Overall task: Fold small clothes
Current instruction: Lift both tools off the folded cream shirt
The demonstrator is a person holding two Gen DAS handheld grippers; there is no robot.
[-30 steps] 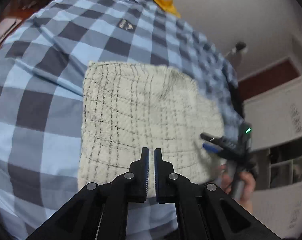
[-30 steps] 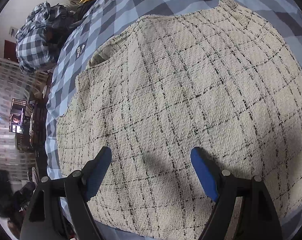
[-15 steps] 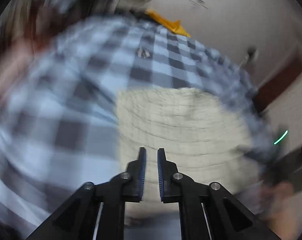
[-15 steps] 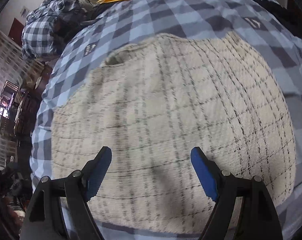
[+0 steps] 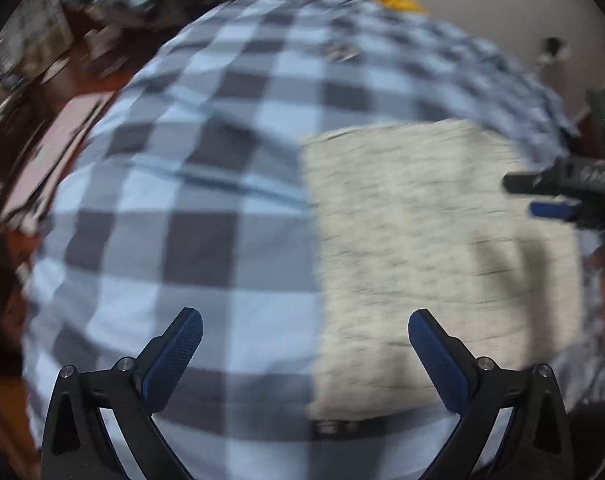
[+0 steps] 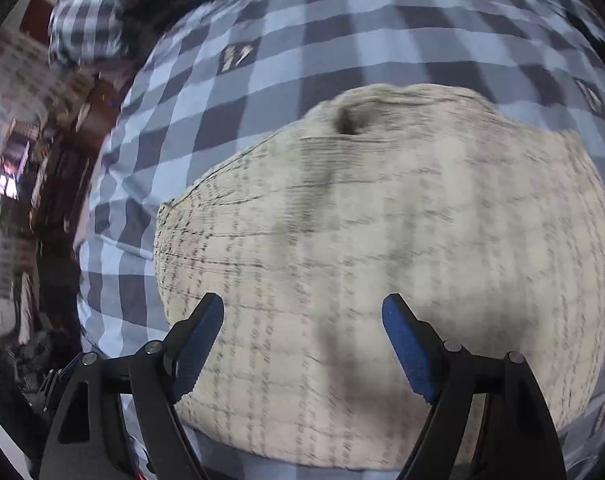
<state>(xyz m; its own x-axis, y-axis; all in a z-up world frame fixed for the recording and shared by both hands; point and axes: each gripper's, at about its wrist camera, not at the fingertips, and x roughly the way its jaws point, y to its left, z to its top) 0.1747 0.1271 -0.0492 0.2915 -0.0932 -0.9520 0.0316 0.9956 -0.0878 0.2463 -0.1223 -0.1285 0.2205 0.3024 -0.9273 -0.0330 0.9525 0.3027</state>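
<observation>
Folded cream checked garment (image 6: 382, 248) lying flat on the blue-and-grey checked bedspread (image 5: 174, 208), a small dark opening at its far edge. Left gripper (image 5: 302, 344), fingers opening wide with nothing between them, above the garment's left border; right gripper (image 6: 302, 336), fingers spread and empty, over the cloth without touching

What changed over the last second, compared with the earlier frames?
The left gripper has swung left off the cream garment; its jaws, shut before, are opening with nothing between them. The right gripper has pulled back from the garment. Unchanged: the right gripper's open jaws, the garment folded on the checked bedspread.
</observation>
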